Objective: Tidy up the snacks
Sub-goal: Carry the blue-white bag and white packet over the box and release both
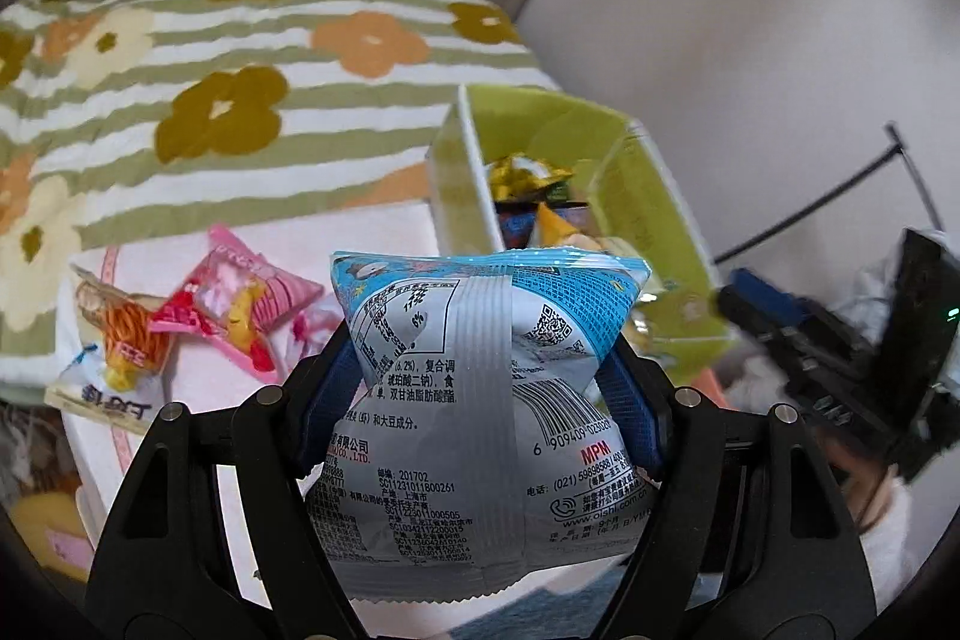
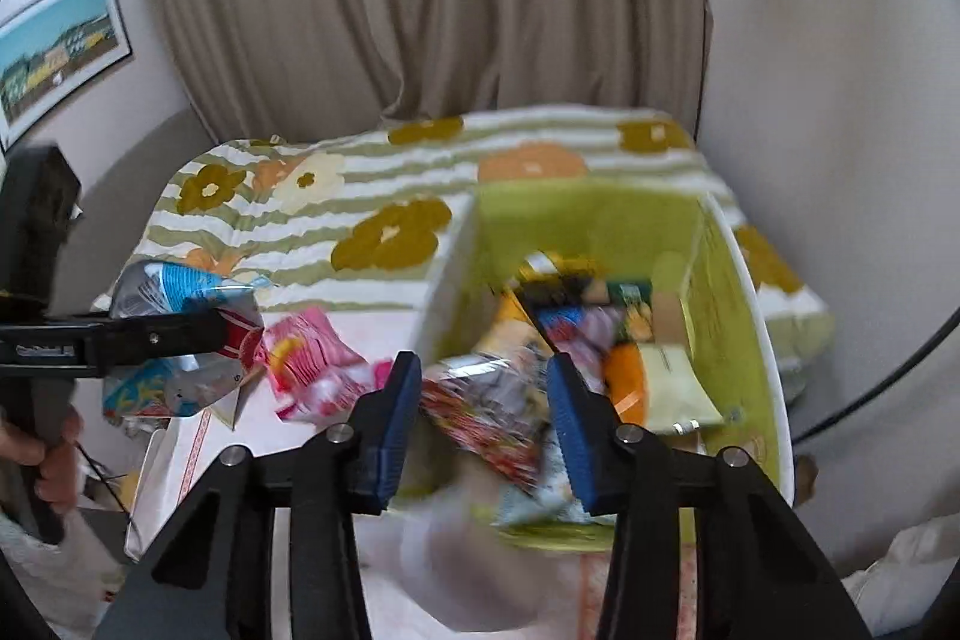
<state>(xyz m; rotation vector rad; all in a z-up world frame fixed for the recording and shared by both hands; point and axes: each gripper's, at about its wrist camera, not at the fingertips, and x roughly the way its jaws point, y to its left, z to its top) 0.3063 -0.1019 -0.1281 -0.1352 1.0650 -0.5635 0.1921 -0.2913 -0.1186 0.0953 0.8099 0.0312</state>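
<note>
A: From the left wrist, what's in the green box [image 1: 648, 196]?

B: Several wrapped snacks piled together, one gold foil wrapper [image 1: 525, 175] on top; the rest blur. The box stands on a white tabletop [image 1: 384, 232], against a floral striped blanket [image 1: 240, 58].

A: And the left gripper [image 1: 489, 376]?

B: Clamped on a puffy blue-and-silver snack bag [image 1: 480, 400], blue pads squeezing both sides. Its back reads "MPN", "201702", a barcode starting "6 909409" and a web address. A pink packet [image 1: 240, 310] and an orange one [image 1: 126, 340] lie on the table at left.

A: From the right wrist?

B: The same box [image 2: 744, 292], holding a yellowish packet [image 2: 678, 388], an orange one and dark wrappers; nothing legible through the blur. The right gripper [image 2: 486, 418] hangs over its near edge, pads apart, gripping nothing; a red patterned packet [image 2: 492, 418] lies beneath, between them. A hand [image 2: 54, 454] holds the left gripper at far left.
</note>
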